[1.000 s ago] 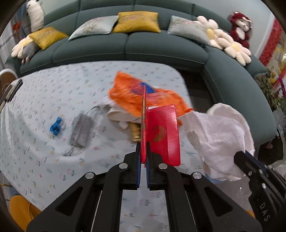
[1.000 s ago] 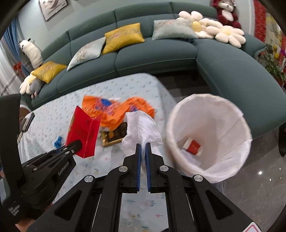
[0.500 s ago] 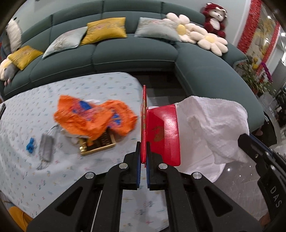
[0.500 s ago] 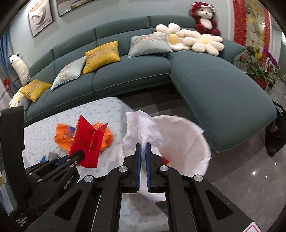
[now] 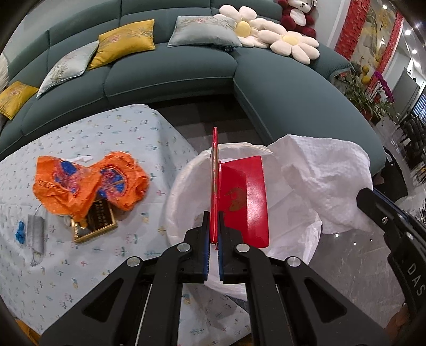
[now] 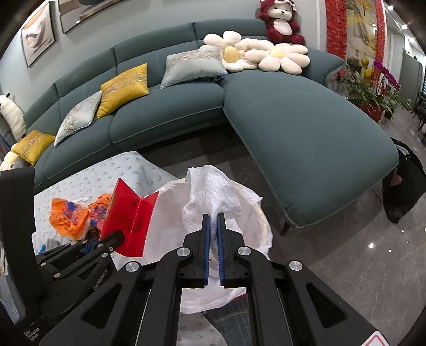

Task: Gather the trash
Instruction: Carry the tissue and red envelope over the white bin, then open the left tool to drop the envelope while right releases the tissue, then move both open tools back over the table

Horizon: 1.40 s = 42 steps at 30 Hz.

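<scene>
Left gripper (image 5: pixel 212 234) jaws pinch red card (image 5: pixel 245 202), right gripper (image 6: pixel 212 229) jaws pinch white tissue (image 6: pixel 210 191); both above white bin (image 5: pixel 183 186) ahead, not dropped; orange wrapper (image 5: pixel 80 183), gold box (image 5: pixel 93 221), grey mask (image 5: pixel 36 234) left of jaws on table (image 5: pixel 80 266)

One red folded card (image 5: pixel 243 202), one white paper towel (image 5: pixel 324 181), one lined bin (image 5: pixel 186 197), one orange wrapper (image 5: pixel 80 183), two flower cushions (image 6: pixel 255 54), two grippers (image 5: pixel 213 231)

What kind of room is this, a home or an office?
Most likely a home living room: a large teal sectional sofa with throw cushions, a plush bear on its back, and framed pictures on the wall.
</scene>
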Motion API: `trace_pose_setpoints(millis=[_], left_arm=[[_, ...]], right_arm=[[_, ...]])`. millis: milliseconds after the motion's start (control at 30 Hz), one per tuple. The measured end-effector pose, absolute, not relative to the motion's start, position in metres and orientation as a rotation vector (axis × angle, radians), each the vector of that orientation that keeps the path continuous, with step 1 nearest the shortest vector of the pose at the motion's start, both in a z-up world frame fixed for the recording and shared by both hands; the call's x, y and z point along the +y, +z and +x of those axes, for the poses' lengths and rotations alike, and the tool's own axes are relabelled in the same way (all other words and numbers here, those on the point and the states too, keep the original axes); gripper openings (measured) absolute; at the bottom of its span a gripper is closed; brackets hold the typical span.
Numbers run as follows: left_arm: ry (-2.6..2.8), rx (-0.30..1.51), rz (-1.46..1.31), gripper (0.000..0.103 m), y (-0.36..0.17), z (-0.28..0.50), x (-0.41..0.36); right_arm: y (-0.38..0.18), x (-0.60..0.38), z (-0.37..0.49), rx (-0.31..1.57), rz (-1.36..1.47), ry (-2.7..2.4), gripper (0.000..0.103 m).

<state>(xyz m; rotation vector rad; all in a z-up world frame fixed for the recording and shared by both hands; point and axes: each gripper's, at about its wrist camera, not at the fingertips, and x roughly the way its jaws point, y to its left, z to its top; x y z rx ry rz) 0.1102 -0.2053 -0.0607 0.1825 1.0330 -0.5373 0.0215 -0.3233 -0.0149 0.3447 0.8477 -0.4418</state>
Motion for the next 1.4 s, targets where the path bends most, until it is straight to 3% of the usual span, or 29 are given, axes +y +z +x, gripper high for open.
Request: trace_pose_setpoints(millis=[300, 333, 400, 500, 933, 1067, 1133, 1200, 1267, 1400], left_arm=[[-0.553, 1.042, 0.172, 0.010, -0.070, 0.111, -0.216], [-0.549, 1.040, 0.174, 0.014, -0.070, 0.111, -0.216], [-0.542, 1.032, 0.171, 0.038, -0.070, 0.112, -0.216], [-0.526, 1.009, 0.164, 0.053, -0.066, 0.113, -0.214], [-0.454, 1.011, 0.123, 0.059, -0.065, 0.125, -0.179], [-0.419, 1.006, 0.106, 0.068, -0.064, 0.132, -0.161], [-0.403, 1.001, 0.101, 0.070, -0.063, 0.134, -0.153], [-0.384, 1.007, 0.093, 0.072, -0.064, 0.137, -0.143], [-0.359, 1.007, 0.084, 0.080, -0.063, 0.138, -0.134], [-0.318, 1.006, 0.050, 0.081, -0.063, 0.142, -0.110]], right_arm=[[-0.025, -0.332, 0.024, 0.857, 0.357, -0.452, 0.005], [-0.026, -0.332, 0.024, 0.859, 0.358, -0.452, 0.005], [-0.027, -0.333, 0.025, 0.860, 0.360, -0.453, 0.005], [-0.028, -0.333, 0.027, 0.864, 0.355, -0.452, 0.005], [-0.028, -0.313, 0.047, 0.884, 0.328, -0.425, 0.008], [-0.026, -0.305, 0.054, 0.887, 0.317, -0.423, 0.019], [-0.023, -0.301, 0.056, 0.881, 0.313, -0.420, 0.036], [-0.019, -0.295, 0.058, 0.869, 0.300, -0.420, 0.044], [-0.014, -0.289, 0.061, 0.864, 0.293, -0.415, 0.048], [-0.005, -0.274, 0.069, 0.854, 0.276, -0.401, 0.056]])
